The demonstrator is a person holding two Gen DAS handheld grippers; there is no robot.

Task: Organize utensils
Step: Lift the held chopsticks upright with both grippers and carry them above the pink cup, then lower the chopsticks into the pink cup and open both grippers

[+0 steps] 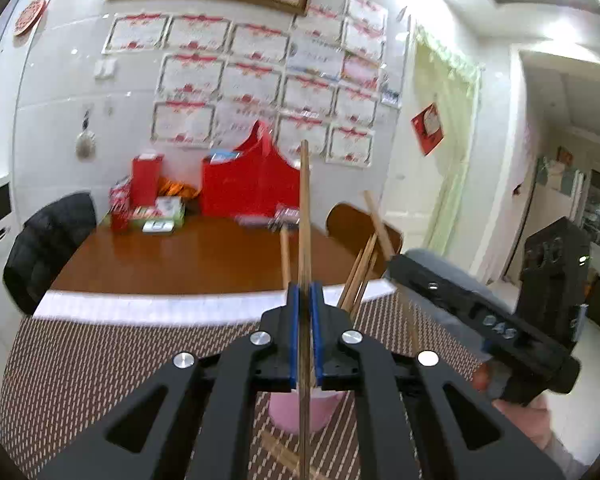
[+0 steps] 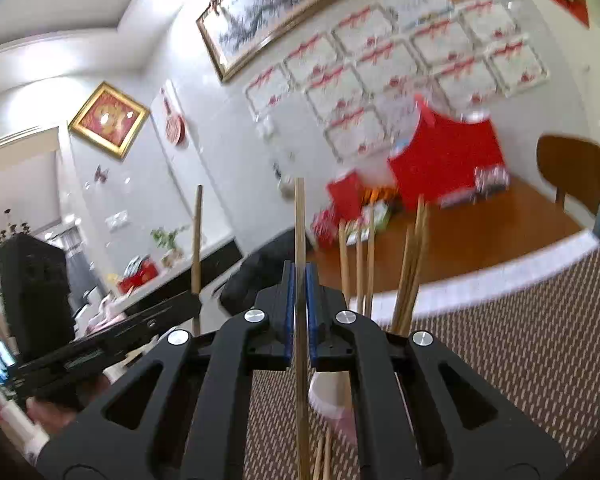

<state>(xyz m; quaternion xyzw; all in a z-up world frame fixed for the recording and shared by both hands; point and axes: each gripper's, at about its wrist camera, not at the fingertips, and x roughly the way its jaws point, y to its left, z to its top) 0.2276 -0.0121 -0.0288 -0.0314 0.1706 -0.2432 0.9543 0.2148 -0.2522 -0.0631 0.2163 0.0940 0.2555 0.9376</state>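
Your left gripper (image 1: 305, 300) fingers pinch one upright chopstick (image 1: 304, 208); your right gripper (image 2: 299, 280) fingers pinch another chopstick (image 2: 299, 220). Both hover above the pink cup (image 1: 288, 410) on the woven table mat (image 1: 100, 360).

Black left gripper (image 1: 305, 296) with blue pads (image 1: 293, 332), tan wooden chopstick (image 1: 305, 216), pale pink cup (image 1: 296, 412), brown mat (image 1: 100, 360) patterned with white dashes, reddish-brown table (image 1: 188, 256), red bags (image 1: 256, 184).

A brown woven mat (image 1: 100, 360) covers the near table (image 1: 180, 256); a pink cup (image 1: 296, 412) stands on it, red boxes (image 1: 244, 188) beyond.
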